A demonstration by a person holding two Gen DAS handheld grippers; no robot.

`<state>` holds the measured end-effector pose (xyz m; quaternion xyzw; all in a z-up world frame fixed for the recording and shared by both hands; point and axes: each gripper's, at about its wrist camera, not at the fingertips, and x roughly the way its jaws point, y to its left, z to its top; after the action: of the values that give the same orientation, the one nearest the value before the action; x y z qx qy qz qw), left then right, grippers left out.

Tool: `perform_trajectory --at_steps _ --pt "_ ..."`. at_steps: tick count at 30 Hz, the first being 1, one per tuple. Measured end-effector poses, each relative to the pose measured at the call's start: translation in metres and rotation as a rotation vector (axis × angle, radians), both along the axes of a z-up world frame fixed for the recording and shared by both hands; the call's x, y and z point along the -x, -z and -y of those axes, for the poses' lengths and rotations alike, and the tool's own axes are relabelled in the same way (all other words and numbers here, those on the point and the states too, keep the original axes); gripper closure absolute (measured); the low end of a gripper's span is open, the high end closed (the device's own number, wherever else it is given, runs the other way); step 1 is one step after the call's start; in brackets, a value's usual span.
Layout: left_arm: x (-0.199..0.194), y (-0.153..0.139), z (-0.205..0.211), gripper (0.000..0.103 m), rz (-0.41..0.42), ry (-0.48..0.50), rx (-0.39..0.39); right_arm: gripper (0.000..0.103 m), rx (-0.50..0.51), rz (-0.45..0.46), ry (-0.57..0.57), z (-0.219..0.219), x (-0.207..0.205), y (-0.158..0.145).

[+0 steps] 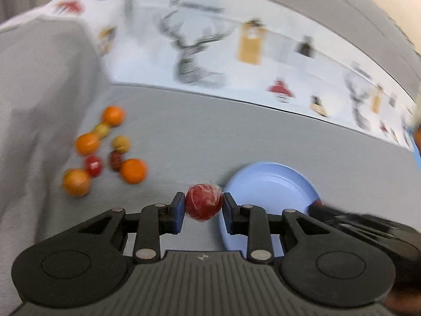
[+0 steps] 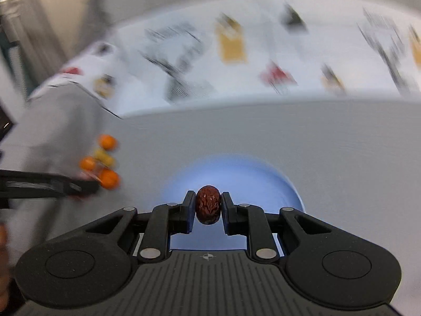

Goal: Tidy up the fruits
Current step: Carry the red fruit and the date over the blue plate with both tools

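Observation:
My left gripper (image 1: 204,206) is shut on a round red fruit (image 1: 204,205) wrapped in clear film, held above the grey cloth just left of a light blue plate (image 1: 271,184). My right gripper (image 2: 208,208) is shut on a wrinkled dark red date (image 2: 208,204), hanging over the same blue plate (image 2: 236,173). A loose pile of fruit lies to the left: oranges (image 1: 133,170), small yellow-green fruits (image 1: 120,143) and red ones (image 1: 93,165). In the right wrist view that pile (image 2: 105,162) is blurred, with the left gripper's black arm (image 2: 47,185) reaching across in front of it.
A grey cloth (image 1: 210,144) covers the surface. Behind it runs a white printed sheet (image 1: 200,52) with deer heads and small pictures. The cloth rises in a fold at the left (image 1: 39,92). The right gripper's black body (image 1: 368,226) shows at the plate's right edge.

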<state>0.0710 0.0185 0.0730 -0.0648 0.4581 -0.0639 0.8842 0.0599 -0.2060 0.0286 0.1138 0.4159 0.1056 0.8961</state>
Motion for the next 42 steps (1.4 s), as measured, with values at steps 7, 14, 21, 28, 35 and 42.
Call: perform_trajectory --at_steps 7,14,21,28,35,42 --pt "-0.007 0.029 0.022 0.070 -0.060 0.058 -0.039 0.082 0.083 -0.017 0.034 0.027 0.000 0.011" --pt "-0.016 0.046 0.039 0.070 -0.090 0.112 -0.016 0.082 0.163 -0.013 0.000 0.034 -0.002 0.017" --pt "-0.021 0.049 0.050 0.070 -0.080 0.124 0.024 0.082 0.179 -0.018 0.001 0.030 -0.008 0.020" --pt "-0.020 0.050 0.055 0.070 -0.077 0.149 0.022 0.082 0.184 -0.019 0.000 0.025 -0.007 0.022" --pt "-0.019 0.051 0.055 0.070 -0.077 0.152 0.023 0.082 0.191 -0.017 -0.011 0.023 -0.009 0.024" --pt "-0.019 0.051 0.057 0.070 -0.074 0.165 0.022 0.082 0.200 -0.012 -0.013 0.024 -0.009 0.024"
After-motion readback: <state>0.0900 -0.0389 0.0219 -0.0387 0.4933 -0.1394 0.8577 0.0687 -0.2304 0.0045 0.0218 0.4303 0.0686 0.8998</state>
